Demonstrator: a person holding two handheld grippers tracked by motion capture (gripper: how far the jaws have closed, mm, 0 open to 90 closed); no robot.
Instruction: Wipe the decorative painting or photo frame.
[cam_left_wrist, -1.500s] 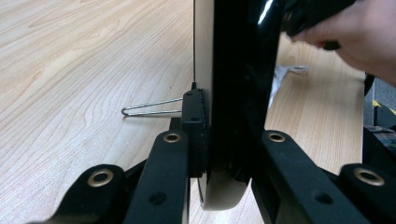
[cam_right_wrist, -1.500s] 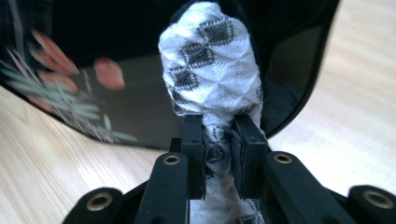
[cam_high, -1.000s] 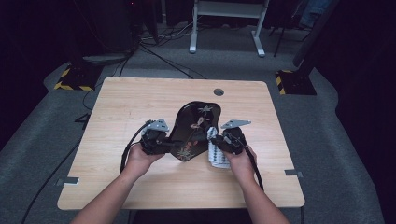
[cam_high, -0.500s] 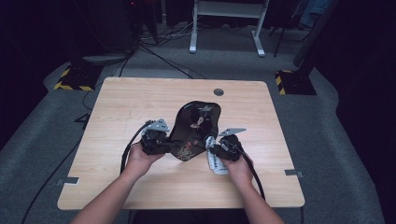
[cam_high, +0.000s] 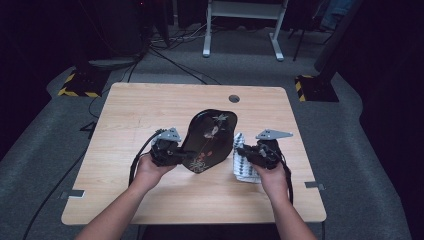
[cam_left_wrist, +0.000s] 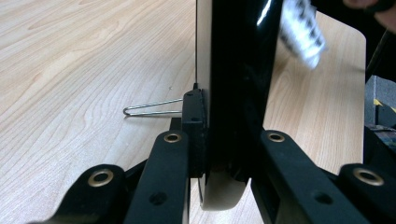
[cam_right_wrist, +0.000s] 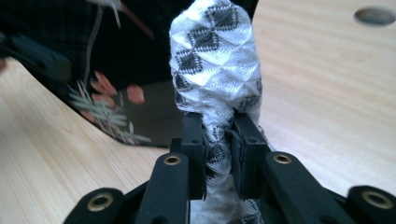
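The black lacquered tray (cam_high: 207, 140) stands tilted near the surface's (cam_high: 150, 110) middle, clamped at its rim in my left gripper's (cam_high: 175, 156) fingers. My right gripper's (cam_right_wrist: 218, 154) fingers grip the patterned cloth (cam_right_wrist: 212, 60) beside the tray; I judge wiping is not yet begun.

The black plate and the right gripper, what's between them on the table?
In the high view, the patterned white cloth hangs between the black plate and the right gripper, whose jaws pinch it; the right gripper view shows that grip.
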